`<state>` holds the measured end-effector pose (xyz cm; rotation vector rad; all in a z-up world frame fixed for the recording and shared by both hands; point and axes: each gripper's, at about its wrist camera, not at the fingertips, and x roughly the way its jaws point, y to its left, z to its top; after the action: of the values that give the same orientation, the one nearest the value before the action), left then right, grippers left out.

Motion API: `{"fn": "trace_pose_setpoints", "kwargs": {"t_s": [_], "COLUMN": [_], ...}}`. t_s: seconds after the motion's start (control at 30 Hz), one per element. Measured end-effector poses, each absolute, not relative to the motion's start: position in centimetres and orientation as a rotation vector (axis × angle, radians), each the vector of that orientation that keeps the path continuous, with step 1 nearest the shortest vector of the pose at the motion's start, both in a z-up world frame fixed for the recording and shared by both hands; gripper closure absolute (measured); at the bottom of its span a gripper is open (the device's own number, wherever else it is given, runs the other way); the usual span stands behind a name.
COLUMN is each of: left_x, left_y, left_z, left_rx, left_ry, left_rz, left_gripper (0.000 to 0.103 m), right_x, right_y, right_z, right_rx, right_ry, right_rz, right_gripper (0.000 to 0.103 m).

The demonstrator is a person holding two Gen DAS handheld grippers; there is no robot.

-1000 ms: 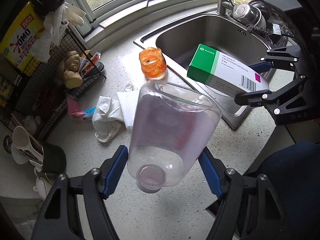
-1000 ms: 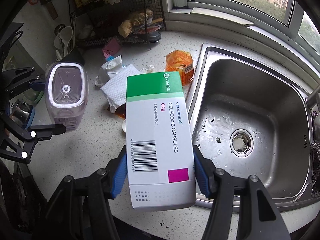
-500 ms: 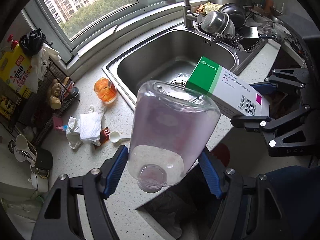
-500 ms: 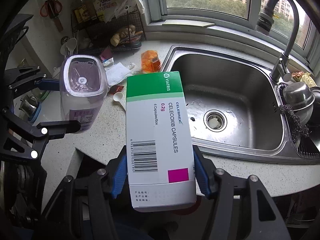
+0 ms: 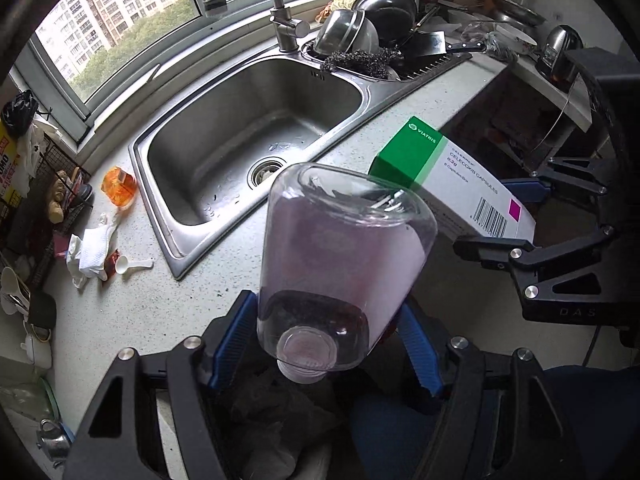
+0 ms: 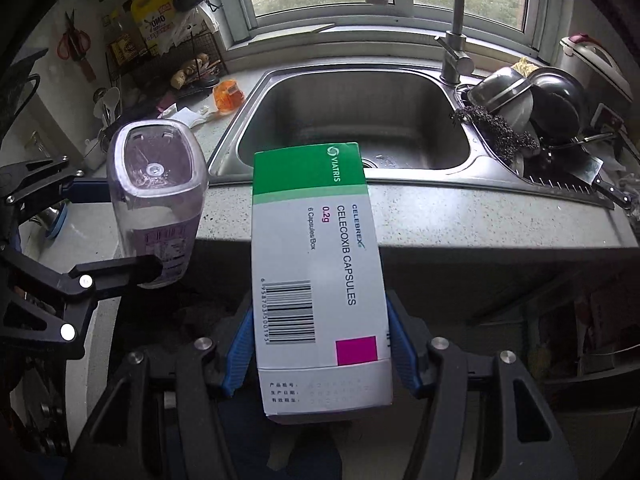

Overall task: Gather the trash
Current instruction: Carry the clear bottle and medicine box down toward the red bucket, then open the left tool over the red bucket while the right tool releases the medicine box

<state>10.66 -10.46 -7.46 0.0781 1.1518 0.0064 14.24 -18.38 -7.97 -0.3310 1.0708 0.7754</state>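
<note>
My left gripper point(image 5: 326, 320) is shut on a clear plastic bottle point(image 5: 344, 248), neck toward the camera, base pointing away. It hangs past the counter's front edge, above a dark bag-lined bin point(image 5: 272, 412). To its right, my right gripper point(image 6: 320, 320) is shut on a white and green medicine box point(image 6: 316, 248), held lengthwise by its sides. The right wrist view shows the left gripper point(image 6: 120, 232) and bottle point(image 6: 156, 184) at the left. The left wrist view shows the box point(image 5: 440, 168) and right gripper point(image 5: 500, 220) at the right.
On the counter left of the steel sink point(image 5: 192, 216) lie an orange container point(image 5: 118, 186), crumpled tissues point(image 5: 90, 254) and a white scoop point(image 5: 132, 268). A faucet point(image 6: 454, 60) and stacked pots point(image 6: 532, 100) stand behind and right of the sink. A wire rack point(image 6: 160, 56) fills the far left.
Both grippers have drawn back from the counter with the bottle and box still held. The sink and the litter now look farther off, and the dark bin has come into view beneath.
</note>
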Motion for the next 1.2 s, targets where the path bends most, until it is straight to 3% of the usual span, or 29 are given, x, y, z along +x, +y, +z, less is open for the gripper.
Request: {"fn": "trace_pose_setpoints", "kwargs": {"t_s": [0.53,1.2], "left_x": [13.2,17.9], "left_y": [-14.0,-14.5], "left_z": [-22.2,-48.4], "left_rx": [-0.005,-0.103], "left_ry": [1.347,1.483], "left_rz": [-0.037,-0.022], "left_gripper": [0.035,0.035], "right_x": [14.7,17.3], "right_y": [-21.5,-22.9], "right_z": [-18.9,-41.2], "right_rx": [-0.305,-0.347], "right_ry": [1.237,1.349], "right_rz": [0.651,0.616], "right_gripper": [0.046,0.046]}}
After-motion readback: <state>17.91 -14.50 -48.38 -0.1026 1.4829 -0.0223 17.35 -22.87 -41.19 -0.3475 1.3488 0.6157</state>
